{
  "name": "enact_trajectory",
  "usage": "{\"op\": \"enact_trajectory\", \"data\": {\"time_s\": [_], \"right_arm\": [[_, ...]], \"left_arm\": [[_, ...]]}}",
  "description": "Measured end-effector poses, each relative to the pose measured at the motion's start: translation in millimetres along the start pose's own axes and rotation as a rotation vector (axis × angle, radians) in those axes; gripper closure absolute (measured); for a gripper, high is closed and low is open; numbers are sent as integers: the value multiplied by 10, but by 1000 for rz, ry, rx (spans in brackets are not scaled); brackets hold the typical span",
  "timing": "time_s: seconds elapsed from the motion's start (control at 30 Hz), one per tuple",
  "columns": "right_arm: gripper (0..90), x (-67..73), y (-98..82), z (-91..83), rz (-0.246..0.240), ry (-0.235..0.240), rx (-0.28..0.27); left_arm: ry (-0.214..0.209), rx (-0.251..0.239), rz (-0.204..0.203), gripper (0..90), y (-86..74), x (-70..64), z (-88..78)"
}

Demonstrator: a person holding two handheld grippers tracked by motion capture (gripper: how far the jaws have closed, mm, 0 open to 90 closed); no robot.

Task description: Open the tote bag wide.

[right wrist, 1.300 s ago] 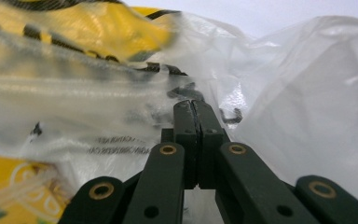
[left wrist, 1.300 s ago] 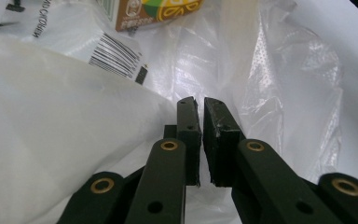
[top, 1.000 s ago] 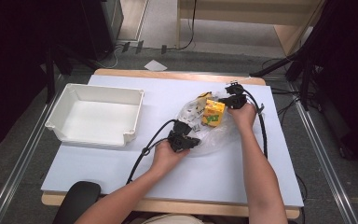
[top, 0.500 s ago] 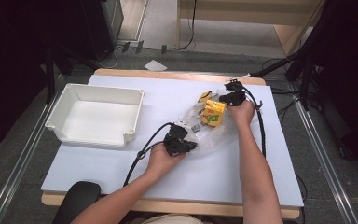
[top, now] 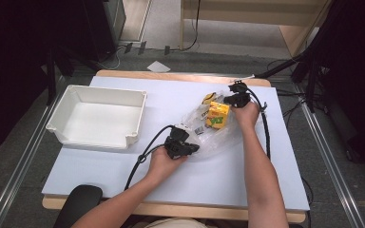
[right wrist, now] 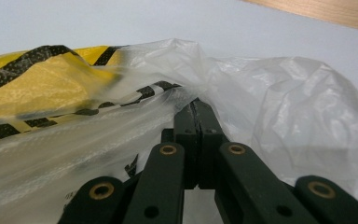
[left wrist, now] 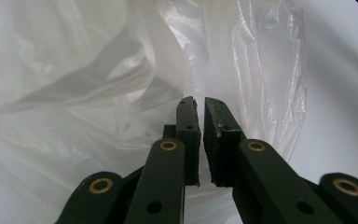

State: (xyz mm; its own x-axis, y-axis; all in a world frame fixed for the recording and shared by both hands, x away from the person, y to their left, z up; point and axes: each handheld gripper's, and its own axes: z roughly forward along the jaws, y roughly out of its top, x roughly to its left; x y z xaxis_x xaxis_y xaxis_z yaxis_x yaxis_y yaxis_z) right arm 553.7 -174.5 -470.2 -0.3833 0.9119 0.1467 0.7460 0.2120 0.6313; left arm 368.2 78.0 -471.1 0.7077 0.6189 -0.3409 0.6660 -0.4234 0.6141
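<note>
A clear plastic bag (top: 218,138) lies crumpled on the pale table, with a yellow carton (top: 217,115) and a yellow, black-striped packet (top: 209,98) inside it. My left gripper (top: 195,148) is at the bag's near left edge. In the left gripper view its jaws (left wrist: 204,100) stand a thin slit apart, and the bag's creases (left wrist: 121,93) run into their tips. My right gripper (top: 228,100) is at the bag's far right edge. Its jaws (right wrist: 196,105) are shut on the film, and the striped packet (right wrist: 37,79) shows through the bag (right wrist: 279,93) to their left.
A white open bin (top: 62,124) stands on the left half of the table. Bare tabletop (top: 218,190) lies between the forearms and the front edge. Black cables trail from both grippers. Dark equipment stands around the table.
My left gripper has drifted slightly toward the near left, and the bag's edge has come with it. The right gripper and the yellow items have stayed put.
</note>
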Motion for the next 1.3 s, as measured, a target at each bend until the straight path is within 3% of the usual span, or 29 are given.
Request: {"op": "enact_trajectory", "data": {"time_s": [0.37, 0.6, 0.77, 0.9, 1.0, 1.07, 1.1, 1.3], "right_arm": [[900, 3, -7, -10, 23, 22, -8], [900, 46, 17, -139, 20, 71, -32], [900, 95, -7, -261, 2, 97, -65], [900, 141, -35, -351, -41, 97, -61], [900, 156, -60, -408, -49, 106, -62], [900, 155, -70, -415, -52, 122, -47], [900, 166, -76, -411, -67, 107, -33], [900, 176, -76, -388, -75, 110, -47]], "left_arm": [[-1, -16, -5, 852, 41, 6, -2], [-9, -26, 1, 821, 122, 0, -26], [-4, -32, 3, 775, 162, 20, -40], [-9, -32, -4, 700, 187, 50, -33], [0, -30, 20, 665, 216, 44, -42], [2, -23, 19, 647, 230, 61, -32], [4, -17, 17, 637, 235, 79, -26], [8, -20, 13, 609, 234, 151, 18]]}}
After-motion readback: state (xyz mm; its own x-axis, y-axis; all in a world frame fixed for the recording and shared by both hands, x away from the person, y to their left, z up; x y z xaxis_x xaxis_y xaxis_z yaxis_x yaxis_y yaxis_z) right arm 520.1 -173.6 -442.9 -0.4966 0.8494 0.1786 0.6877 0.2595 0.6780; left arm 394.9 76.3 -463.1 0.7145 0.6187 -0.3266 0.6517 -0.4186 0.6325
